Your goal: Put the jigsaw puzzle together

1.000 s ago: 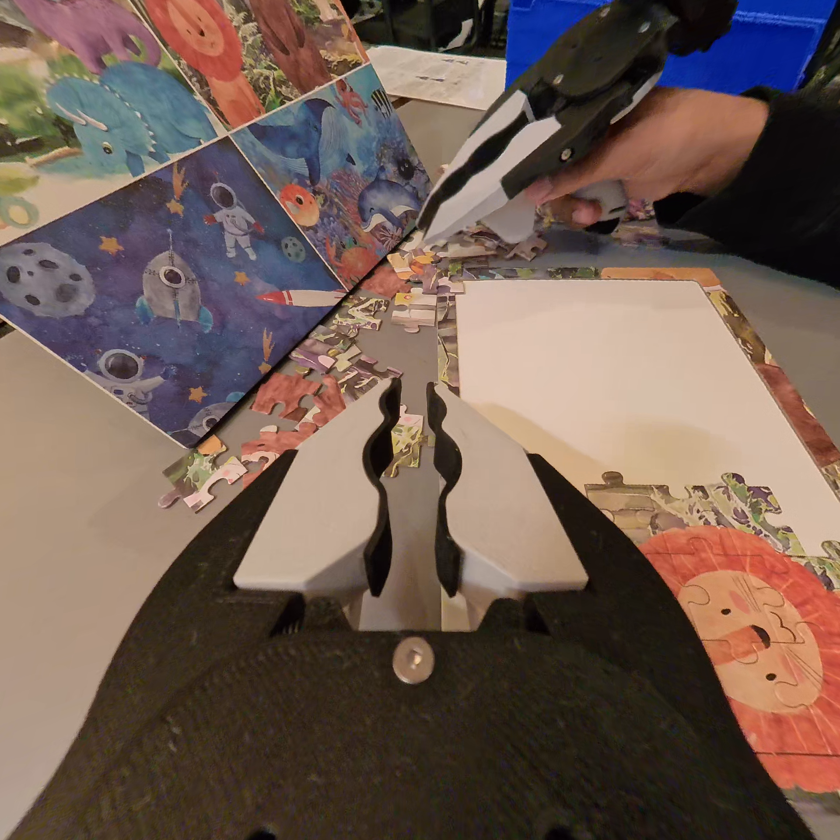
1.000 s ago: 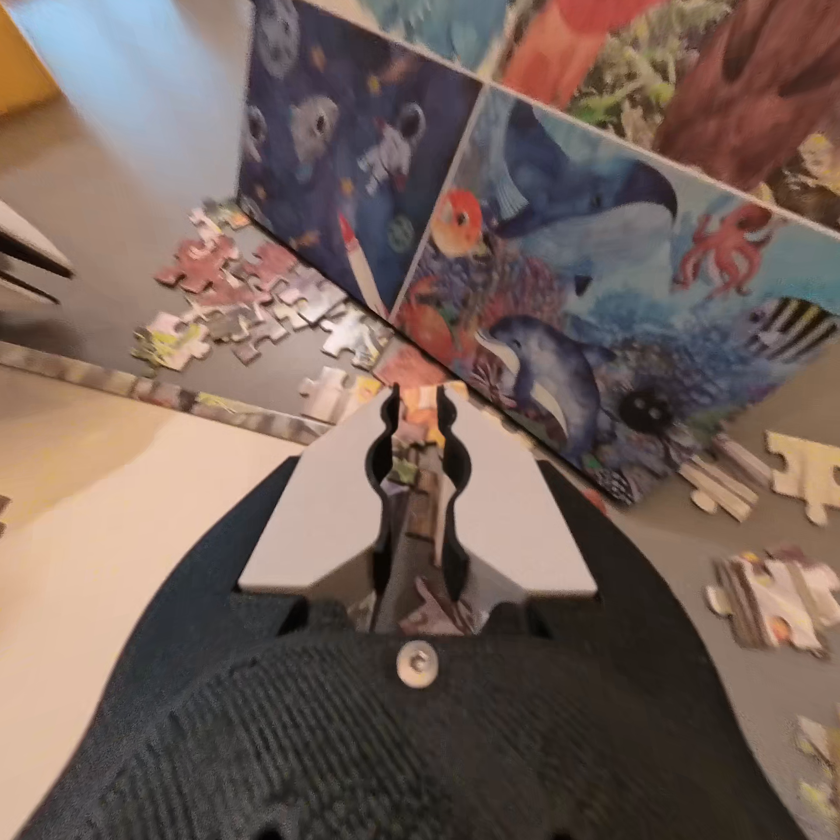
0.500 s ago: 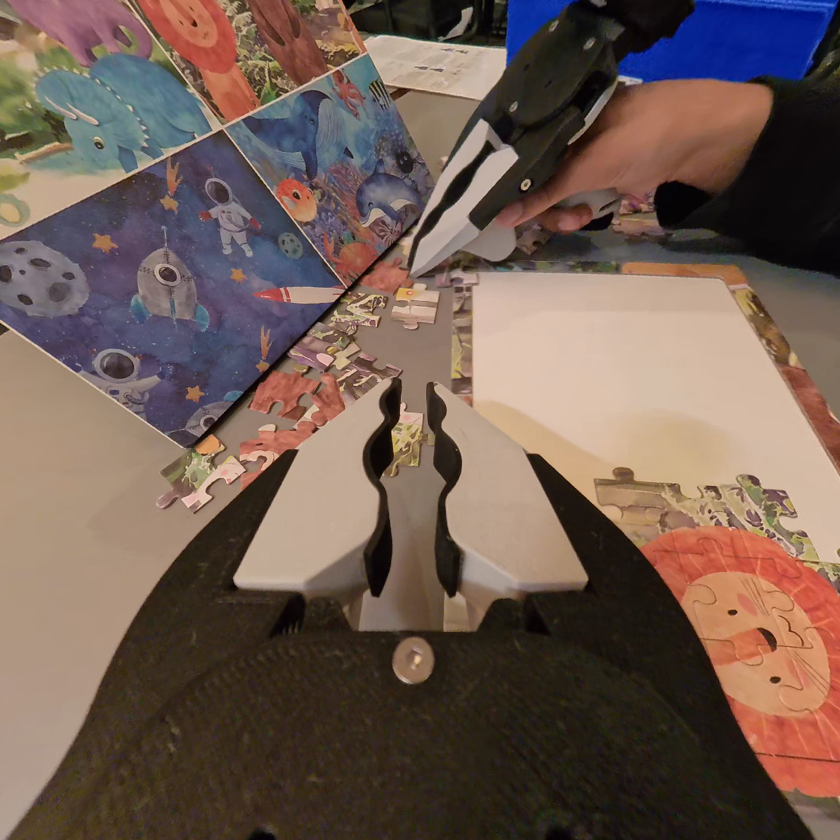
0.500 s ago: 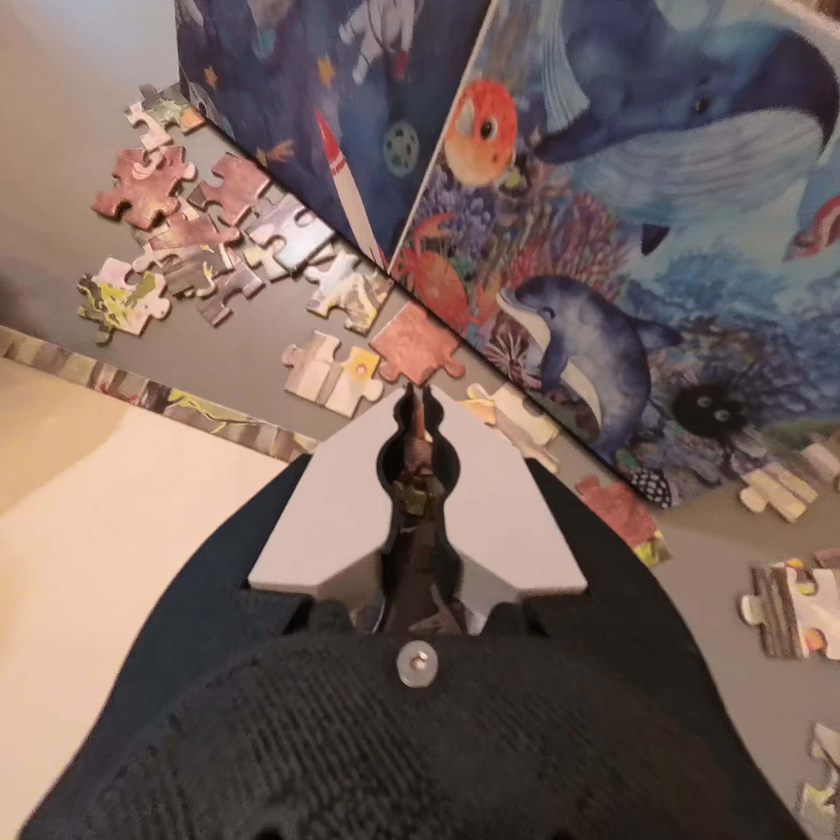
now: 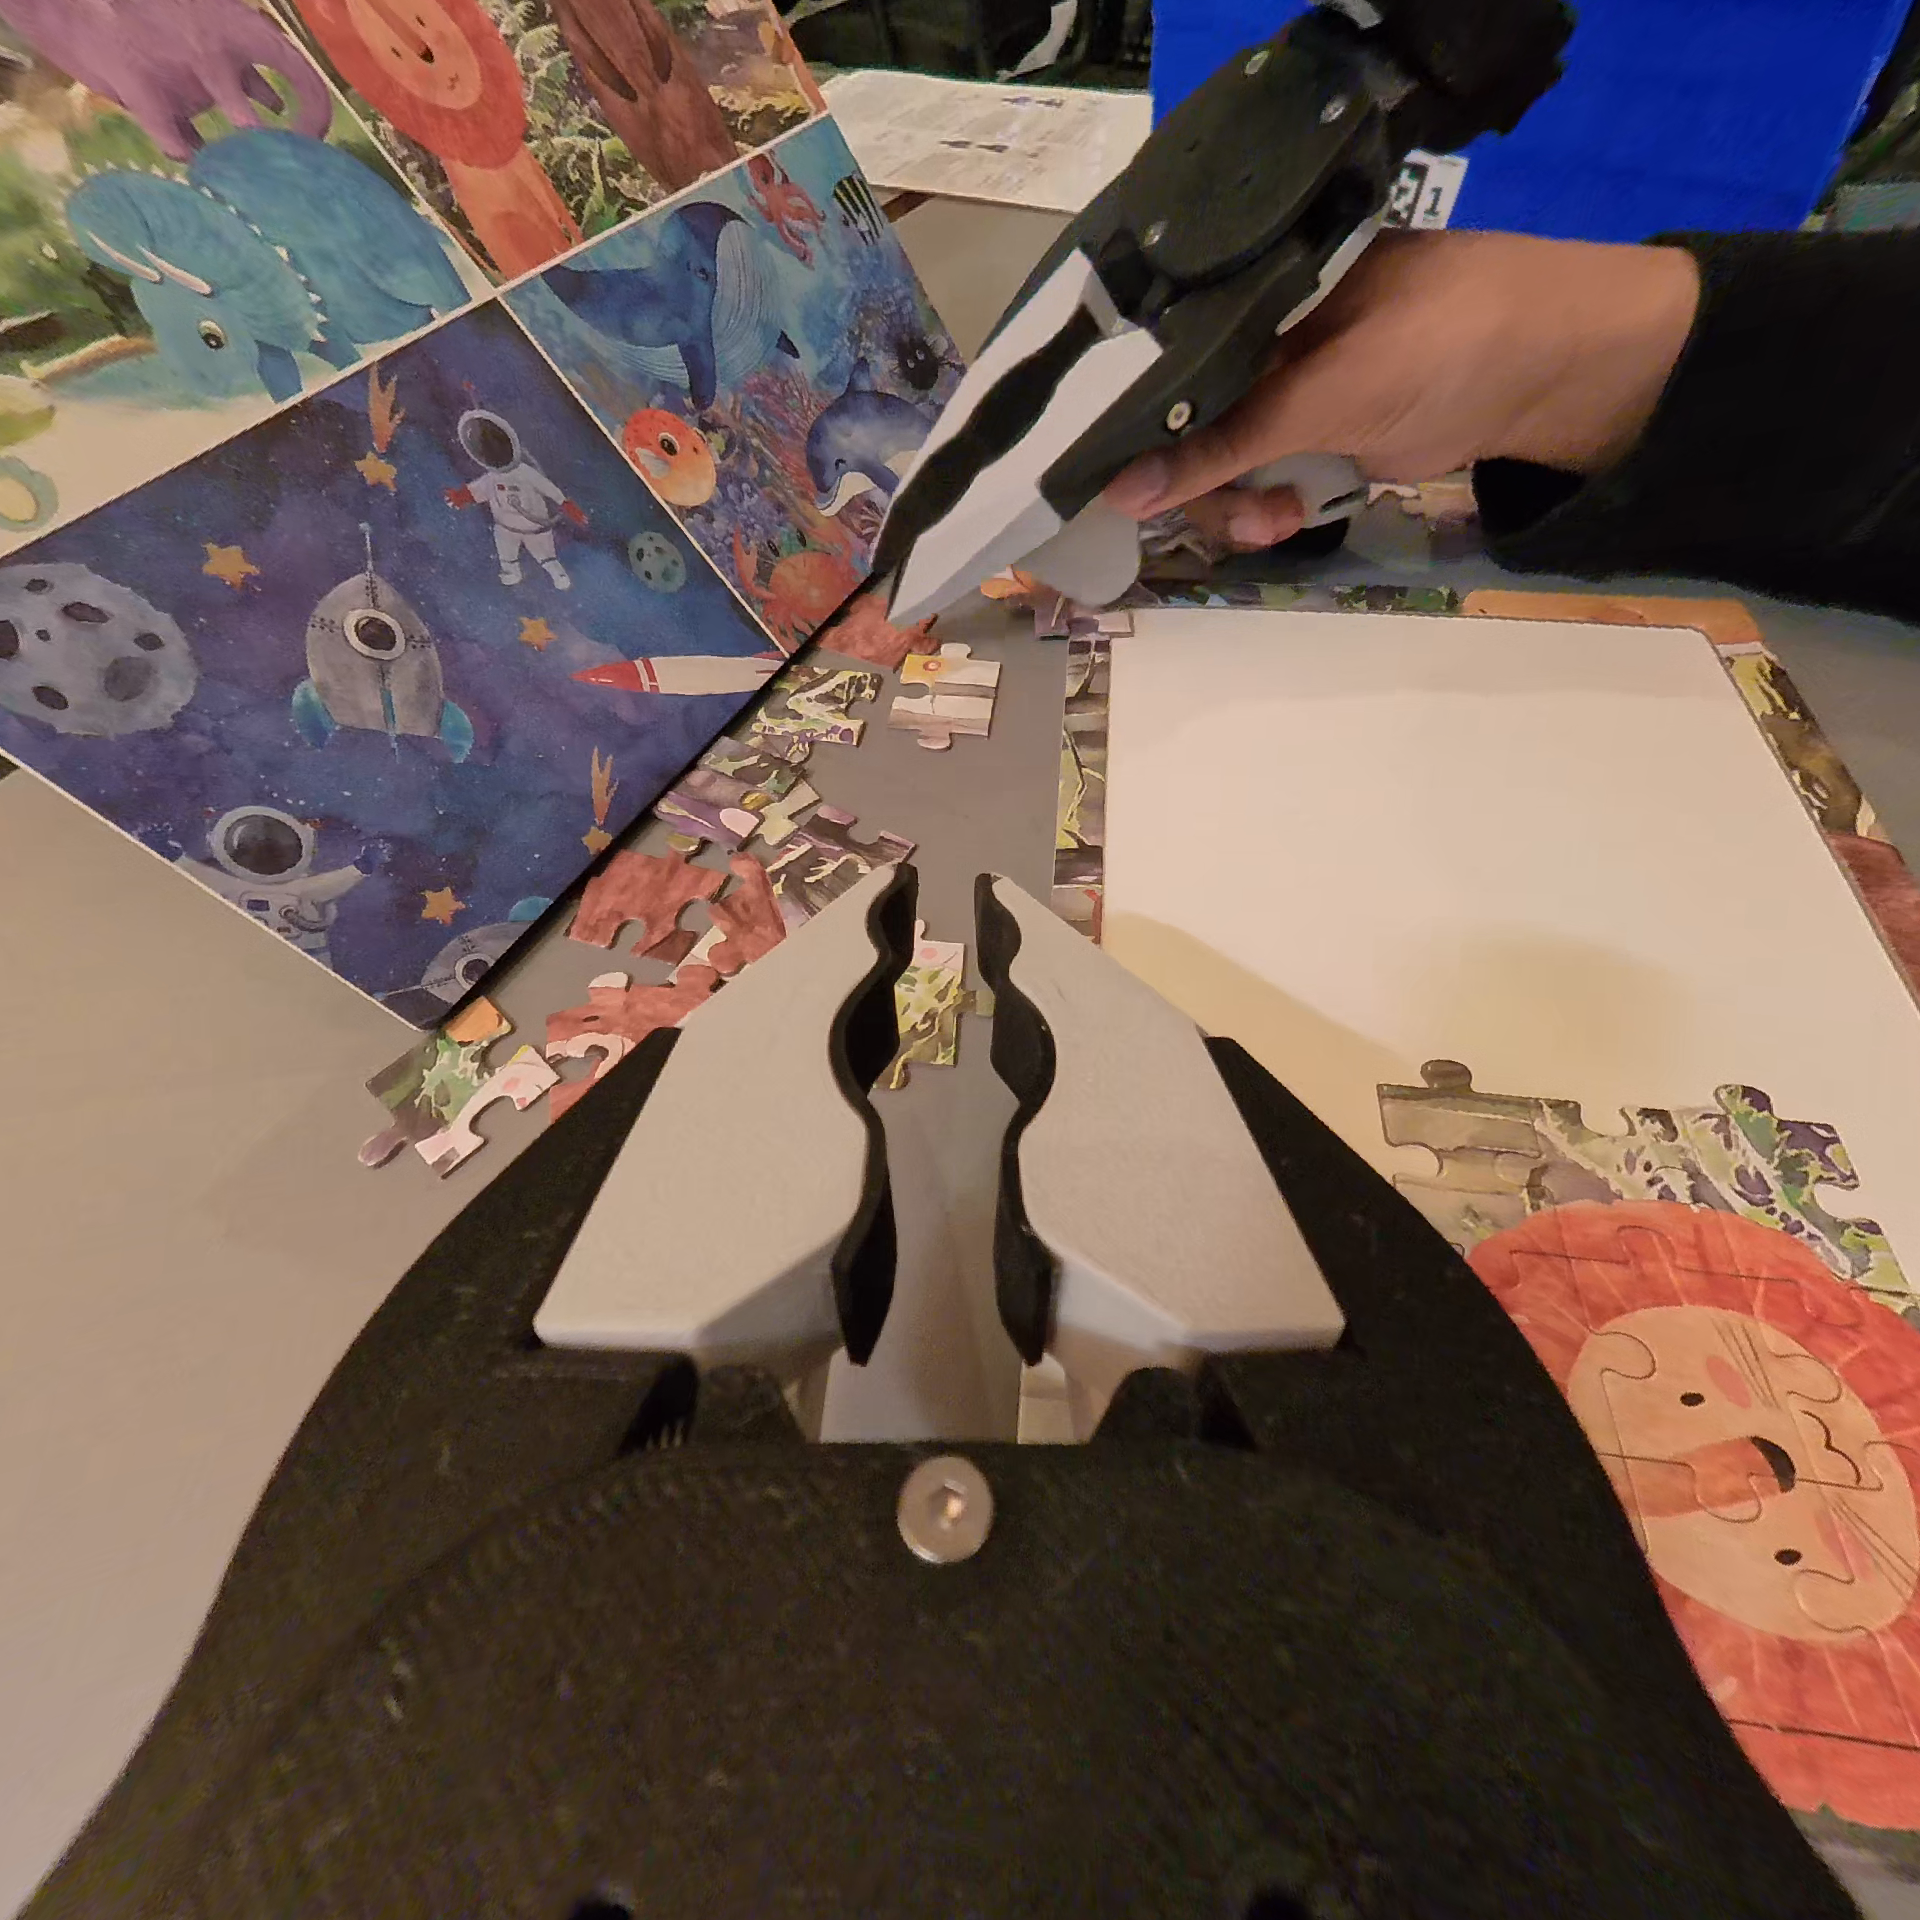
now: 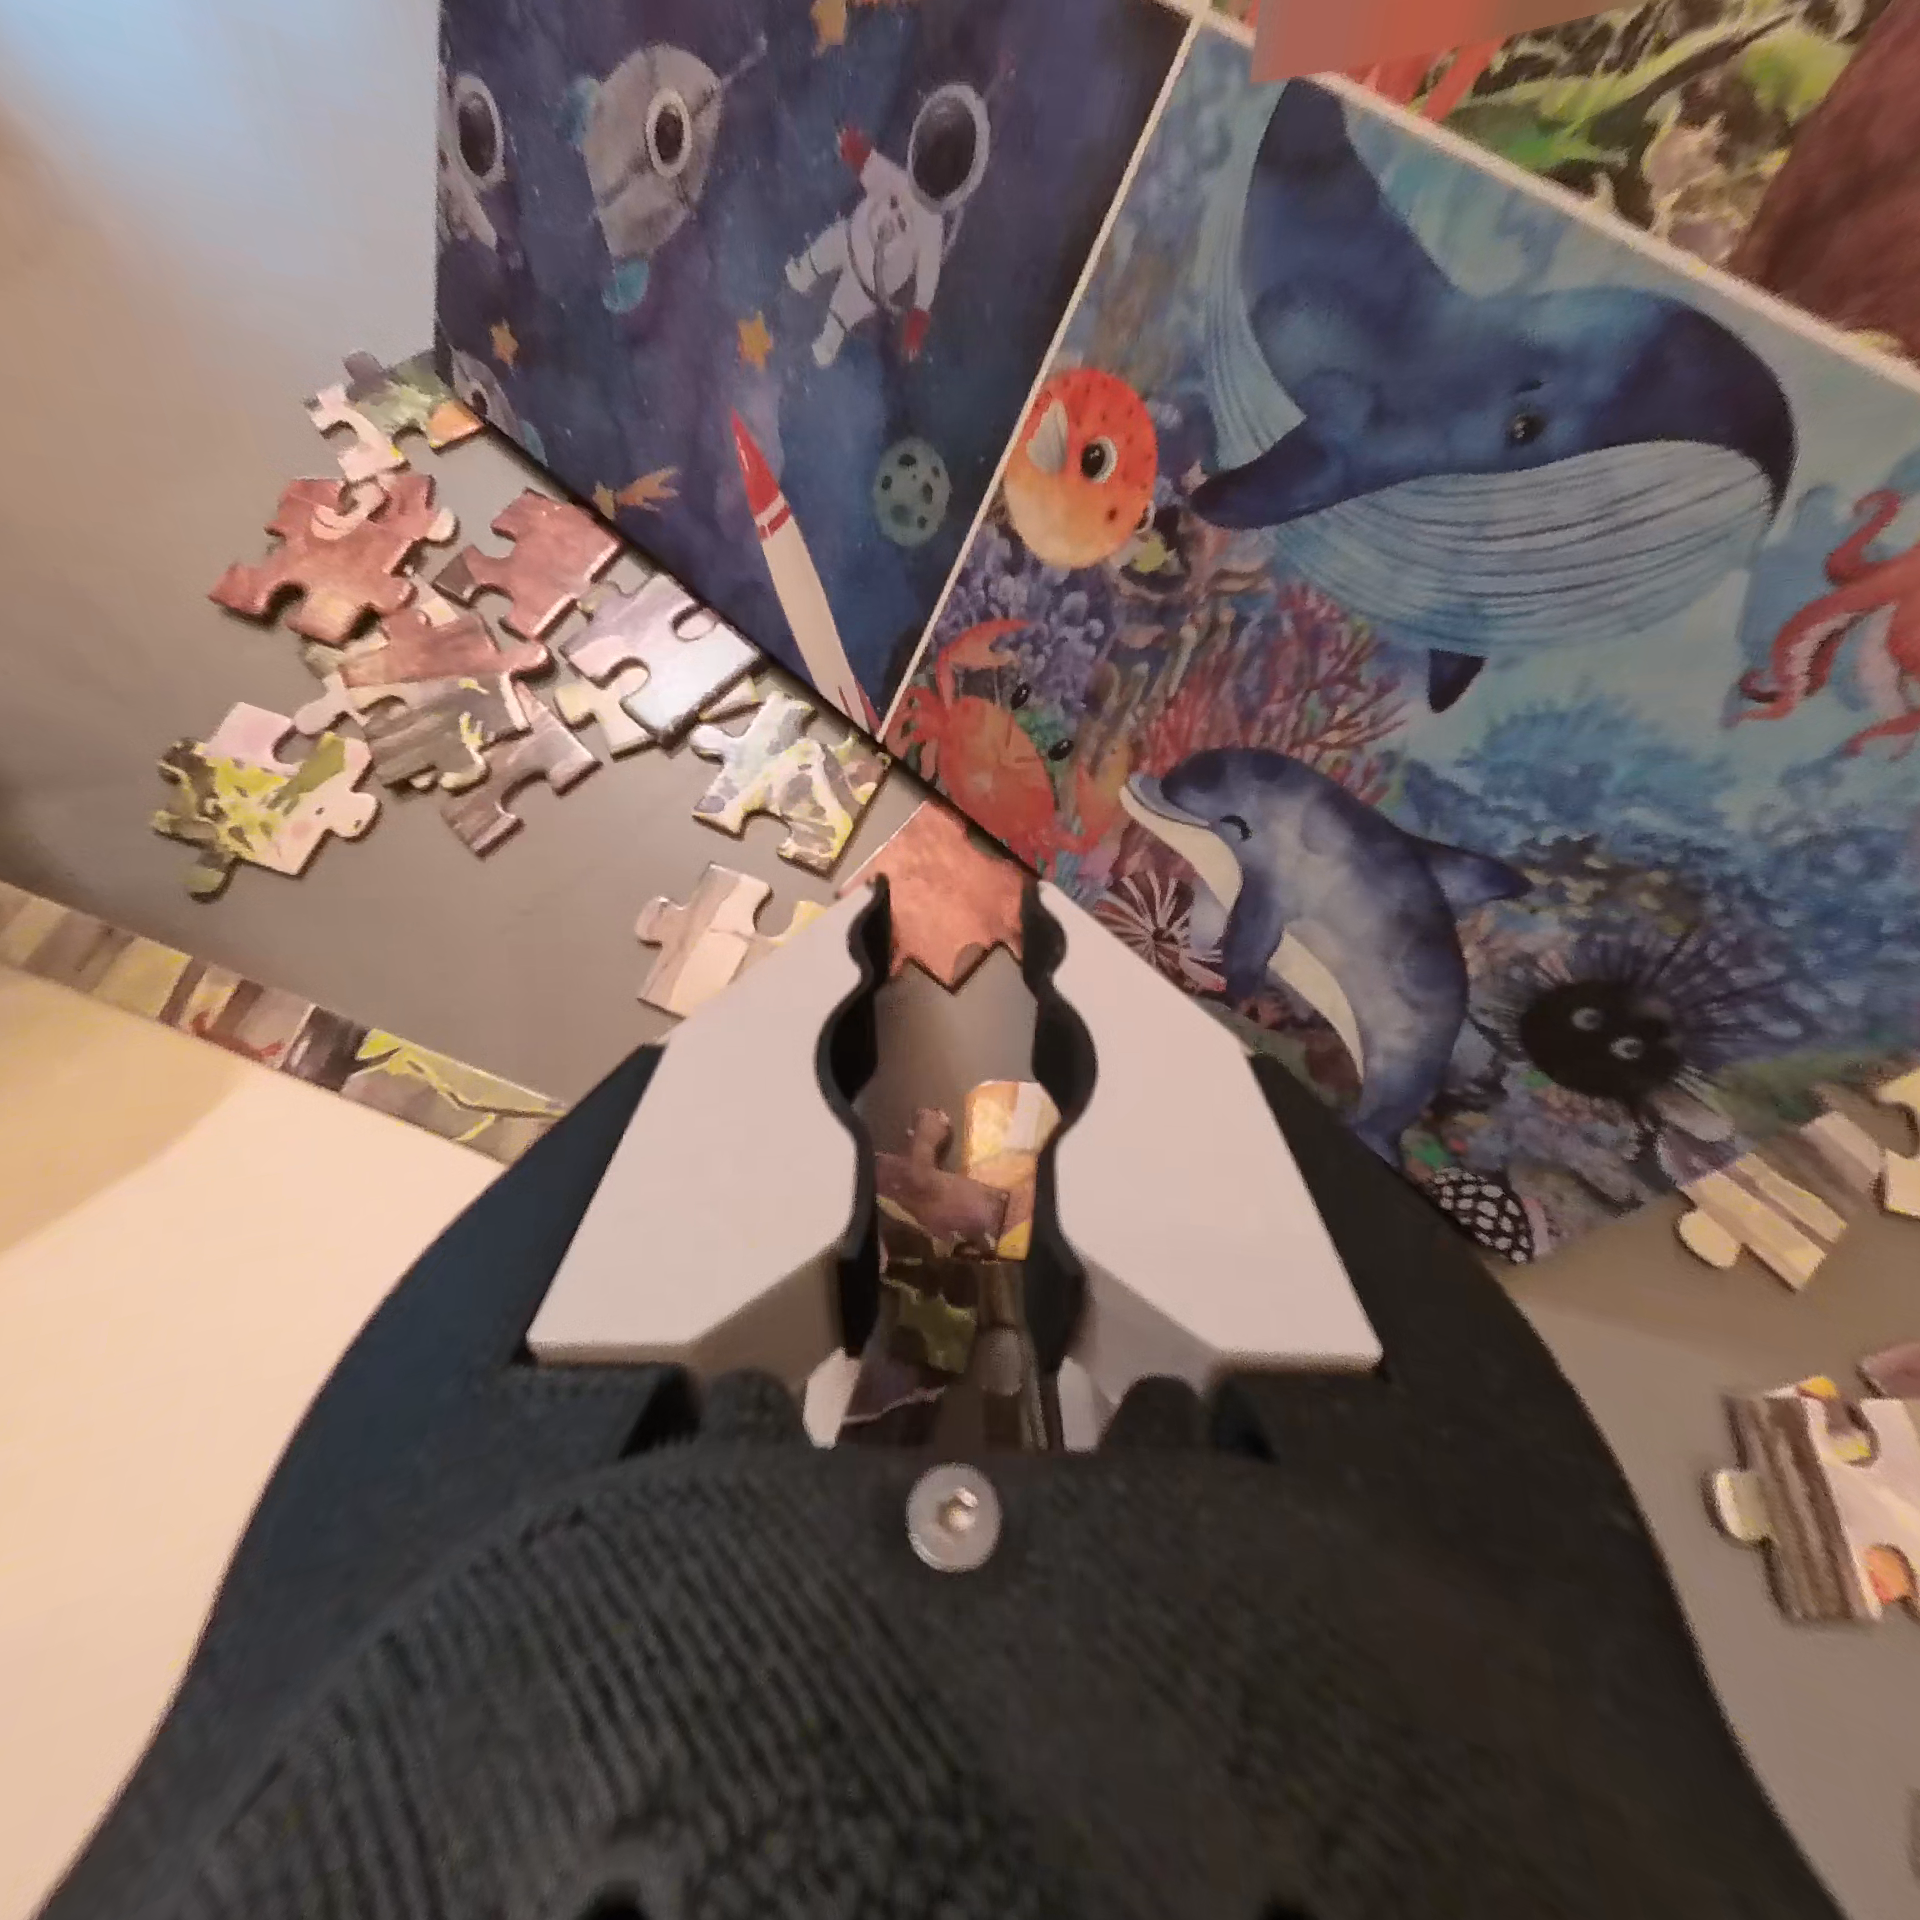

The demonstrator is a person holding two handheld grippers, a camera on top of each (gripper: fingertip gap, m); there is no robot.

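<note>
The puzzle tray (image 5: 1455, 831) has a white base and a printed border, with a joined lion section (image 5: 1714, 1455) at its near right. Loose pieces (image 5: 727, 831) lie on the grey table left of it. My left gripper (image 5: 945, 894) is open and empty, low over a greenish piece (image 5: 925, 1018). My right gripper (image 5: 914, 608) points down at the foot of the picture box. In the right wrist view it (image 6: 953, 899) is open, its tips on either side of a red-brown piece (image 6: 945, 904) lying flat. The tray's corner (image 6: 156, 1247) shows at the left.
The puzzle box (image 5: 416, 520) leans just left of the pieces, and in the right wrist view it (image 6: 1351, 520) stands right behind the red-brown piece. More pieces (image 6: 1818, 1507) lie at the right. A paper sheet (image 5: 987, 135) and a blue bin (image 5: 1662, 104) are at the back. My hands' fingertips stand some 15 centimetres from each other.
My right gripper moved forward and down toward the box. It was shut half a second ago and now stands open around the red-brown piece. My left gripper has hardly moved.
</note>
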